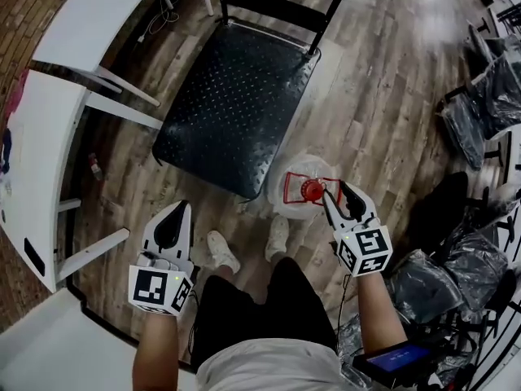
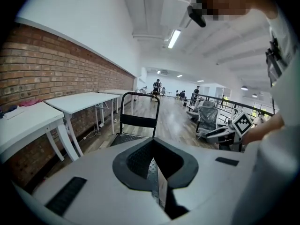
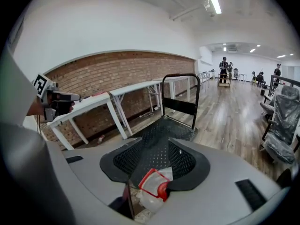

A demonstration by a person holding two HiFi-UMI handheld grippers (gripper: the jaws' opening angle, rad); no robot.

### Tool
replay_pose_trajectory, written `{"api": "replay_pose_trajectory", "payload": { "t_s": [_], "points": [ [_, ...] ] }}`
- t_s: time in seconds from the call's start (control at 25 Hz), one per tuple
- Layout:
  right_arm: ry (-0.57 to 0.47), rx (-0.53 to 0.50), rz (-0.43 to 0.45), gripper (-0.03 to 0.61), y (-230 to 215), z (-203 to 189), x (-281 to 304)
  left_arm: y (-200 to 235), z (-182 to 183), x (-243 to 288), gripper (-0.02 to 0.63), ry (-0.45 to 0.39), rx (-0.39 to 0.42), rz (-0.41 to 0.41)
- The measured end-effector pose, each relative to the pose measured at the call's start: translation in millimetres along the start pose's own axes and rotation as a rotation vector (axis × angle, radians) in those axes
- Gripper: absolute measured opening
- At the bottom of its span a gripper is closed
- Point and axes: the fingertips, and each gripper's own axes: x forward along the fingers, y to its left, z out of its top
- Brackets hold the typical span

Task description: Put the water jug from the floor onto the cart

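Observation:
The water jug (image 1: 303,169) is clear with a red cap (image 1: 313,190) and a red handle, and it stands on the wooden floor just off the near right corner of the black perforated cart (image 1: 236,104). My right gripper (image 1: 334,189) hovers right over the cap with its jaws apart and nothing pressed between them. In the right gripper view the jug (image 3: 152,189) lies low between the pads of the right gripper (image 3: 152,142), with the cart (image 3: 164,125) beyond. My left gripper (image 1: 181,208) is shut and empty, off to the left of the cart's near corner. The left gripper (image 2: 151,140) points at the cart (image 2: 136,121).
White tables (image 1: 73,72) stand along the brick wall at the left, with a small bottle (image 1: 96,167) on the floor beneath. Plastic-wrapped chairs (image 1: 488,104) crowd the right side. The person's feet (image 1: 224,251) are just behind the jug.

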Motion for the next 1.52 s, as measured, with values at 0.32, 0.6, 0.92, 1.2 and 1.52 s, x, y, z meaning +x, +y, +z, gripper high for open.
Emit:
{"api": "replay_pose_trajectory", "payload": {
  "t_s": [0.32, 0.6, 0.92, 1.2, 1.52],
  "points": [
    [0.140, 0.005, -0.018, 0.275, -17.3, -93.6, 57.0, 11.2, -44.0, 26.1, 0.000, 0.054, 0.011, 0.005],
    [0.267, -0.006, -0.074, 0.301, -33.0, -167.4, 96.9, 16.4, -85.2, 21.4, 0.000, 0.113, -0.011, -0.010],
    [0.333, -0.025, -0.076, 0.336, -34.3, -209.2, 119.6, 24.0, -119.7, 15.3, 0.000, 0.154, -0.054, 0.017],
    [0.343, -0.019, -0.131, 0.334, -39.2, -224.0, 125.5, 28.5, -123.4, 5.9, 0.000, 0.150, -0.078, 0.041],
    [0.349, -0.006, -0.156, 0.313, -44.6, -225.3, 131.2, 40.4, -120.1, 0.6, 0.000, 0.147, -0.076, 0.067]
  ]
}}
